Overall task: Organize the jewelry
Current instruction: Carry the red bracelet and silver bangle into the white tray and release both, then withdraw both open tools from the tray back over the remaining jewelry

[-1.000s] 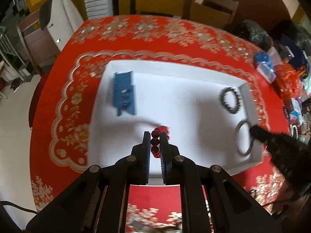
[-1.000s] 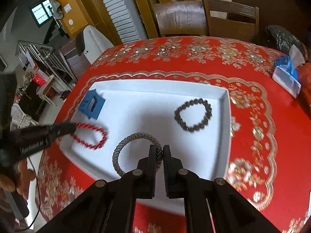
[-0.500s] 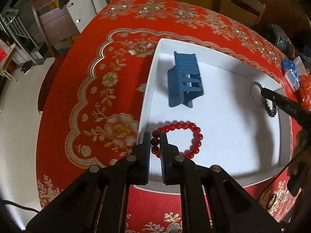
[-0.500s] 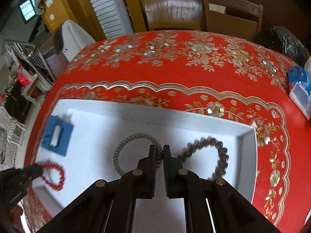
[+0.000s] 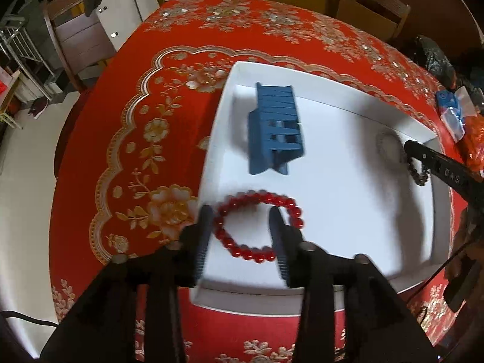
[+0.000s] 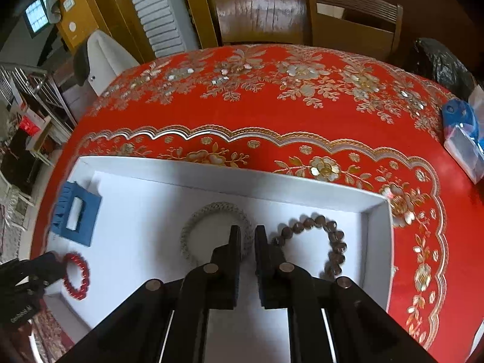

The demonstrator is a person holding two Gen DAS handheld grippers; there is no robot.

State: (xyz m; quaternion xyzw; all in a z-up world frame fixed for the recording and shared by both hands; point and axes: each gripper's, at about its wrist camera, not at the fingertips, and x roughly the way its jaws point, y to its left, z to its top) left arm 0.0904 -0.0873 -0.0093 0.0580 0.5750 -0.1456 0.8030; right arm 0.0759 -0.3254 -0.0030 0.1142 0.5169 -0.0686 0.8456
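Observation:
A white tray (image 5: 357,181) lies on a red tablecloth. A red bead bracelet (image 5: 257,227) lies in the tray's near left corner, and my left gripper (image 5: 240,214) is open around its near part, one finger on each side. The red bracelet also shows in the right wrist view (image 6: 77,275). My right gripper (image 6: 247,233) is shut on a grey woven bracelet (image 6: 208,220) in the tray (image 6: 375,242). A dark bead bracelet (image 6: 326,236) lies just right of it. A blue jewelry stand (image 5: 276,127) stands in the tray's far left part.
A round table with a red and gold cloth (image 6: 272,96) carries the tray. Wooden chairs (image 6: 351,15) stand behind it. Blue packets (image 6: 462,133) and a black bag (image 6: 441,63) lie at the table's right edge. A white cabinet (image 5: 121,3) stands at the far left.
My left gripper has opened and let go of the red bracelet, which now lies in the tray's near left corner. My right gripper stays shut on the grey bracelet.

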